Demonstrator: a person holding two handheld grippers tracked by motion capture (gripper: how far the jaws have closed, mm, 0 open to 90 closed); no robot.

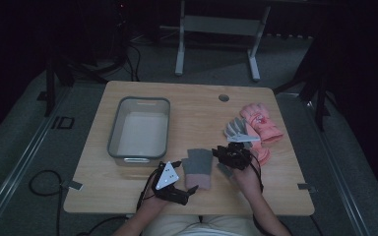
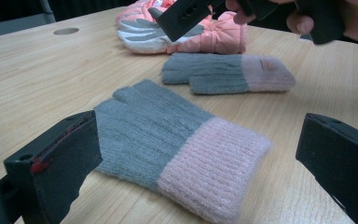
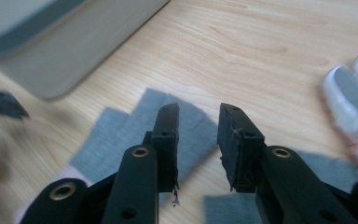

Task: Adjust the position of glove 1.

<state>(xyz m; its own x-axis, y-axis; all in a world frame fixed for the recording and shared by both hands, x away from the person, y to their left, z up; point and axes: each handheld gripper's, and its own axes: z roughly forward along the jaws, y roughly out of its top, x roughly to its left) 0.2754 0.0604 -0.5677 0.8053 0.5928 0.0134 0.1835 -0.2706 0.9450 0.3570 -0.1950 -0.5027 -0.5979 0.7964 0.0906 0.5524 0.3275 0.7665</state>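
Dim light lay over the pale wooden tabletop, with dark floor and a metal frame beyond it. Two grey knitted gloves with pink ribbed cuffs lay flat near the person's edge: the nearer glove sat just ahead of the left gripper, its cuff toward the camera, and the second grey-and-pink glove lay a little beyond it, apart from the first. Behind them rested a padded pink ski glove and a grey-and-white one, touching each other. A grey plastic tub stood to the left, well apart from the gloves.

The left gripper's fingers were spread wide on either side of the near glove, pressing on nothing. The right gripper hovered over the grey knit, its fingers parted by a narrow gap with nothing between them.

Such a glove would likely be light, limp and a bit stretchy, so it should sag and fold when lifted. The doubled ribbed cuff looked the thickest part and probably the surest place to pinch; the thin fingertips might slip free.
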